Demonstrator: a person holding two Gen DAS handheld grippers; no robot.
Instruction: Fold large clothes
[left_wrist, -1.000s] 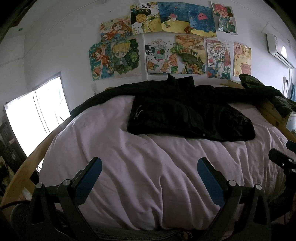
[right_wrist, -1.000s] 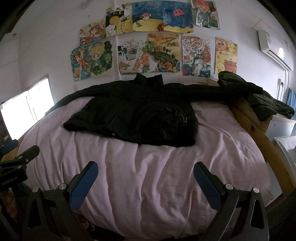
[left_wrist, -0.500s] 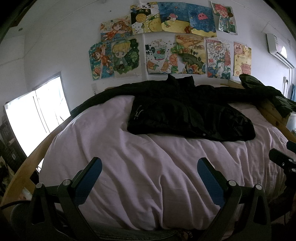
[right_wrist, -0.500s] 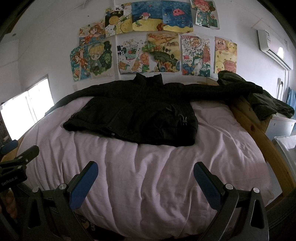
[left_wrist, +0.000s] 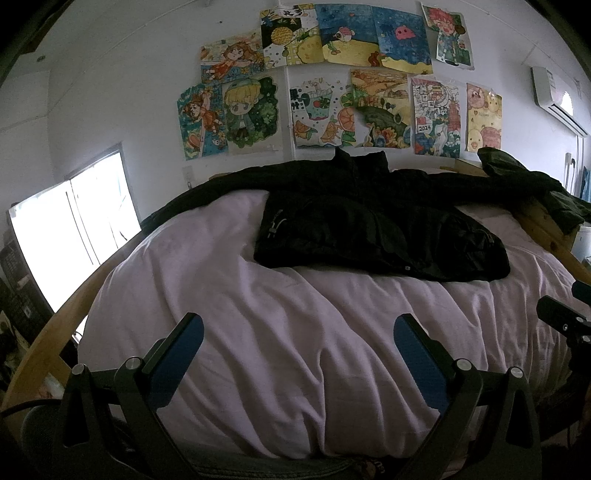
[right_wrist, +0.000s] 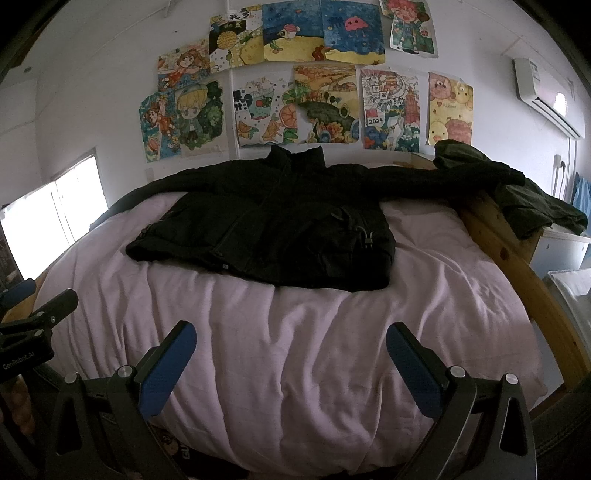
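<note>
Both my tongs, left tongs (left_wrist: 298, 350) and right tongs (right_wrist: 290, 356), gape wide, holding nothing, at bed's (right_wrist: 314, 332) near edge; black jacket (right_wrist: 280, 229) spread flat toward far edge.

Both wrist cameras sit low at the near edge of the bed (left_wrist: 280, 332), looking forward across it toward the far wall of drawings (right_wrist: 325, 99). The left view stands further left and takes in more of the window (left_wrist: 70, 229); the right view shows more of the right-hand bed rail (right_wrist: 517, 273). Both share the black jacket (right_wrist: 273, 229) lying far off.
</note>
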